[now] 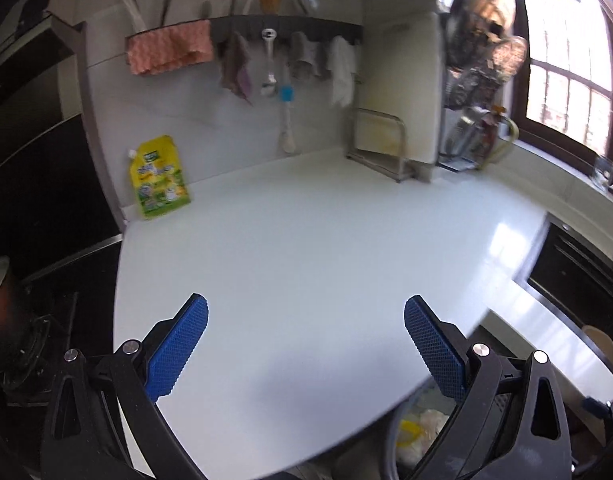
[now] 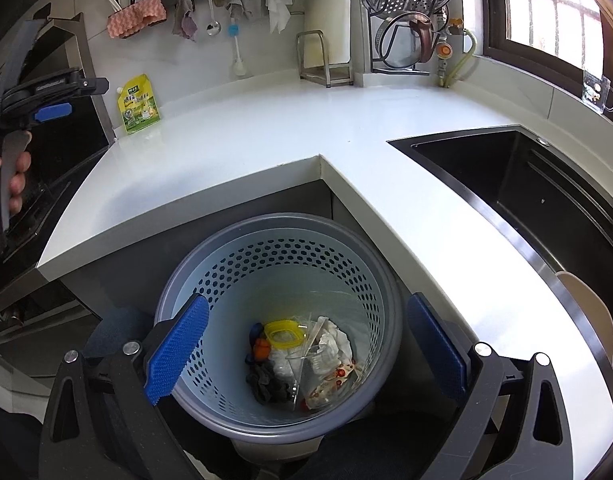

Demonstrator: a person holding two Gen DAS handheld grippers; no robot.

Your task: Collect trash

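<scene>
- Below the right gripper (image 2: 306, 344), whose two blue fingers stand wide apart with nothing between them, sits one grey bin (image 2: 280, 432) on the floor in the counter's inner corner.
- Inside the bin lies the trash (image 2: 302, 364): one yellow ring-shaped lid, a clear plastic cup, crumpled white paper, a printed wrapper, something dark and something orange.
- Over the white counter (image 1: 306, 240) the left gripper (image 1: 306, 344) hovers, fingers likewise spread and empty.
- One yellow pouch (image 1: 158, 178) leans against the back wall, well apart from both grippers.
</scene>
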